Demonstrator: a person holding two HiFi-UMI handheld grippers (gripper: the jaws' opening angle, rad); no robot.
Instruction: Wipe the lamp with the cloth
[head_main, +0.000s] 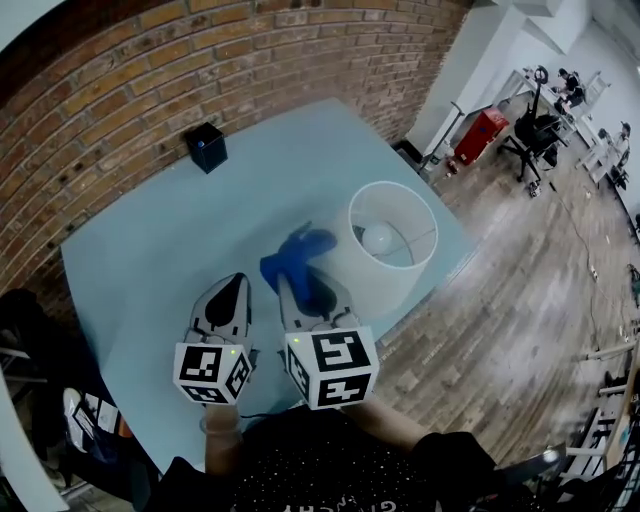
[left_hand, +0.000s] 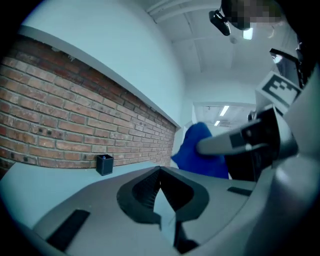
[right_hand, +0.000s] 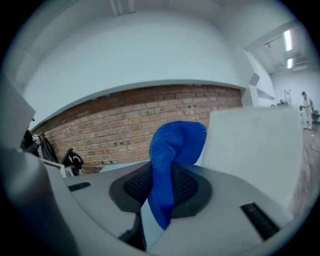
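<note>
My right gripper is clamped tight on the cloth. In the right gripper view the 2 jaws of that gripper close onto the blue fabric with no gap showing, and a short tail hangs below the pinch. The rest of the cloth stands up out of the jaws as 1 narrow fold, long axis running along the jaws, its top curling over toward the lamp.

My left gripper sits just beside the right one, on its left. In the left gripper view, that gripper has its jaws drawn together, the black pads meeting in a seam, with nothing between them. The cloth shows there off to the right, carried by the other tool.

From the head view the cloth points forward and to the right, toward the lamp. Its far end lies just beside the white shade's left side; I cannot tell whether they touch. The lamp stands upright near the right edge of the pale blue table, long axis vertical, the shade's open top facing up so the bulb shows inside. A small black box stands at the far side of the table against the brick wall, well apart from both grippers.
</note>
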